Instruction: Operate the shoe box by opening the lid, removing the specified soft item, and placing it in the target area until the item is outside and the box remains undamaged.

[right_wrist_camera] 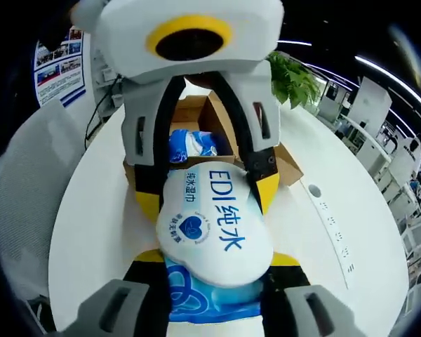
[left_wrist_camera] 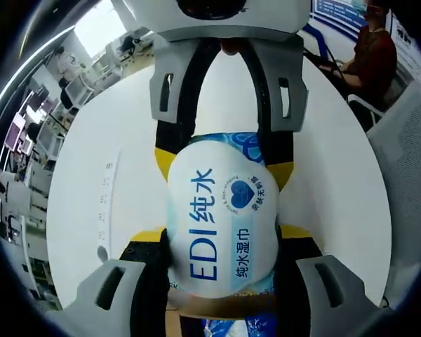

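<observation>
A soft white and blue wet-wipe pack (left_wrist_camera: pixel 221 225) printed "EDI" hangs above the white round table (left_wrist_camera: pixel 344 189), held from two sides. My left gripper (left_wrist_camera: pixel 221 242) rises from the bottom of the left gripper view, shut on the pack's near end. My right gripper (left_wrist_camera: pixel 221 165) comes in from the top and pinches the far end. In the right gripper view the same pack (right_wrist_camera: pixel 214 225) sits in my right gripper (right_wrist_camera: pixel 217 267), with my left gripper (right_wrist_camera: pixel 207 189) opposite. Behind it the brown cardboard shoe box (right_wrist_camera: pixel 284 165) stands open, another blue pack (right_wrist_camera: pixel 193 144) inside.
A white strip with small sockets (right_wrist_camera: pixel 333 228) runs across the table (right_wrist_camera: pixel 91 239). A white chair (right_wrist_camera: pixel 28 182) stands beside the table, a green plant (right_wrist_camera: pixel 295 77) behind it. A person in red (left_wrist_camera: pixel 375 49) sits at a desk beyond the table.
</observation>
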Motion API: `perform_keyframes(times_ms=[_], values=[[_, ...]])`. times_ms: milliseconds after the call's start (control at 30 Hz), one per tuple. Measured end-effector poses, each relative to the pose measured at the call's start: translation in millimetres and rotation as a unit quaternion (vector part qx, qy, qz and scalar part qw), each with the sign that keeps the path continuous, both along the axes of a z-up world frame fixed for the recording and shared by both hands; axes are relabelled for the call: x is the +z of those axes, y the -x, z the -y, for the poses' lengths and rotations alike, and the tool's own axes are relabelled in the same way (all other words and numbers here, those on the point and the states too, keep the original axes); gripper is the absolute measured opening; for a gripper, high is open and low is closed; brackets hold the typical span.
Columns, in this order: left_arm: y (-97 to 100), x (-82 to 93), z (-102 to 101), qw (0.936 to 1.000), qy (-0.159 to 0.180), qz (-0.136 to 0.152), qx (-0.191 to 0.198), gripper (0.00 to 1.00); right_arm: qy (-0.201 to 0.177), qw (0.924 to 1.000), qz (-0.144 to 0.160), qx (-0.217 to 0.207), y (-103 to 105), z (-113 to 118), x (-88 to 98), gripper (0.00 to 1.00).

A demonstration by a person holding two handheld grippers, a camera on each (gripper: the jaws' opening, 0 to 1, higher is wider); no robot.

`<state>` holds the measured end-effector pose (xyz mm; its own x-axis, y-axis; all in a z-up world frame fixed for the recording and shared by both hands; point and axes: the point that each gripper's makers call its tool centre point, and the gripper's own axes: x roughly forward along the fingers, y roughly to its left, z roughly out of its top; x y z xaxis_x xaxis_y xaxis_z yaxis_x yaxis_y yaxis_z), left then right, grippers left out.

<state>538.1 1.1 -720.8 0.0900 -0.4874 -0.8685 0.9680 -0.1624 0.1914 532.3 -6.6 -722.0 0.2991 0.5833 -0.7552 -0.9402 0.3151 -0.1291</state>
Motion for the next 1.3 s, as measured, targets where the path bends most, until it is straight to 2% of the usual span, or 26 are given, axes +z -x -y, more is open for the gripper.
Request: perform_keyframes(times_ms=[300,767,1300], values=[[-1.2,-15.3,0.6,1.0,-0.005,-0.002,0.006,0.6,0.006,1.0,-0.004,0.006,-0.6,0.8,-17.3,0.47],[-1.9,-27.1,-3.9,0.9997,-0.008,-0.002,0.022,0.6,0.006,0.9997,-0.003,0.024,-1.8,-2.7,-27.2,0.47],[-0.9,-37.7,-0.1,0.9996,-0.002,0.015,0.022,0.6,0.011,0.9996,0.012,0.025,-1.6,1.5,-40.0,0.49]])
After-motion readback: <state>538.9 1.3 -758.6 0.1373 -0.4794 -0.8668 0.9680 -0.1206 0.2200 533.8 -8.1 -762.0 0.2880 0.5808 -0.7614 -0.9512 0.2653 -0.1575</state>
